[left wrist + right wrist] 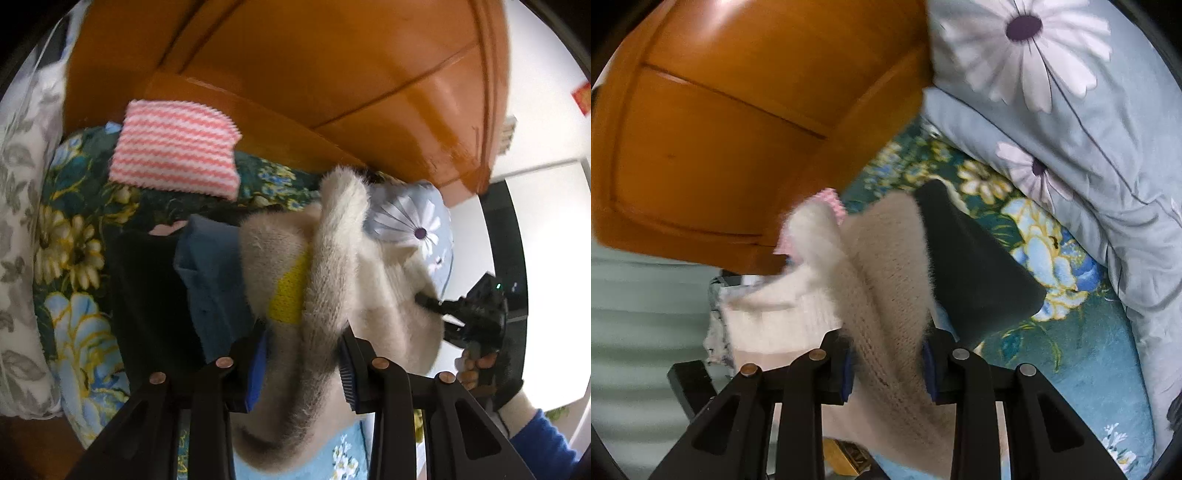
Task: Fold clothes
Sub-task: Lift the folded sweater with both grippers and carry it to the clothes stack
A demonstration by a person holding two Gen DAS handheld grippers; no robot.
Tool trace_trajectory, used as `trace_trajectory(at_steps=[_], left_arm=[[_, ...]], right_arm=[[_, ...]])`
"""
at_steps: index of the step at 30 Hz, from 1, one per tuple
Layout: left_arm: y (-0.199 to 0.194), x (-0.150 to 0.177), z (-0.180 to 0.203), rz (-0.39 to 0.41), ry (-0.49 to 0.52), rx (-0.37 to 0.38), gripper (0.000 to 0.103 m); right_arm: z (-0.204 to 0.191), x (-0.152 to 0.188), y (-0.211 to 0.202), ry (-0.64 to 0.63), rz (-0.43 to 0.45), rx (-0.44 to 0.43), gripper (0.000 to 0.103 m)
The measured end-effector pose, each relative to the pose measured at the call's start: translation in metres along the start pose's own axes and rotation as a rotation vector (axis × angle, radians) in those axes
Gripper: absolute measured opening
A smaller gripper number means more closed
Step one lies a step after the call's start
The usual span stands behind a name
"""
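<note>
Left gripper (303,369): jaws pinched on a bunched fold of the fuzzy cream sweater (332,258), blue pads pressing the knit from both sides.
Right gripper (888,373): also clamped on the cream sweater (882,280), the knit filling the gap between its fingers.
Sweater: lifted above the floral bedspread (70,258), stretched between both grippers, yellow patch (288,295) showing.
Striped pink cloth (173,158): folded, near the bedspread's far edge by the wooden headboard (332,74).
Dark garment (975,269): lying on the bedspread beside the sweater.
Daisy-print duvet (1071,129): heaped along the bedspread's edge.
</note>
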State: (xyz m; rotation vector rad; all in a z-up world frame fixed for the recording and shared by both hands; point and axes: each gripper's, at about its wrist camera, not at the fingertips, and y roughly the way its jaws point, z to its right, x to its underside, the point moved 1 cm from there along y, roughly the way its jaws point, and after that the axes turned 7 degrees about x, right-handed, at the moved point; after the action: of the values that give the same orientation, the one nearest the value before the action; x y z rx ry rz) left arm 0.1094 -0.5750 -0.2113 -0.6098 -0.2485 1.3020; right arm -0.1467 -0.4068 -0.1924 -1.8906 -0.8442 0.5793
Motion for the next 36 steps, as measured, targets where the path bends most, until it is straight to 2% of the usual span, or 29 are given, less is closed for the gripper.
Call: trace_trajectory(at_steps=[6, 18, 24, 28, 36], left_arm=[[0.007, 0.004, -0.039, 0.024, -0.060, 0.027, 0.037], [0.018, 0.024, -0.070, 0.061, -0.120, 0.102, 0.044], [0.003, 0.020, -0.049, 0.124, -0.063, 0.081, 0.038], [0.000, 0.019, -0.038, 0.122, -0.040, 0.070, 0.033], [-0.023, 0.016, -0.021, 0.147, -0.057, 0.122, 0.029]], right_arm=[[0.026, -0.012, 0.032, 0.022, -0.030, -0.032, 0.031], [0.041, -0.025, 0.073, -0.017, -0.070, -0.058, 0.033], [0.026, -0.038, 0.072, -0.073, -0.054, -0.070, 0.033], [0.018, -0.044, 0.066, -0.087, -0.029, -0.093, 0.033], [-0.003, -0.047, 0.041, -0.139, 0.026, -0.178, 0.032]])
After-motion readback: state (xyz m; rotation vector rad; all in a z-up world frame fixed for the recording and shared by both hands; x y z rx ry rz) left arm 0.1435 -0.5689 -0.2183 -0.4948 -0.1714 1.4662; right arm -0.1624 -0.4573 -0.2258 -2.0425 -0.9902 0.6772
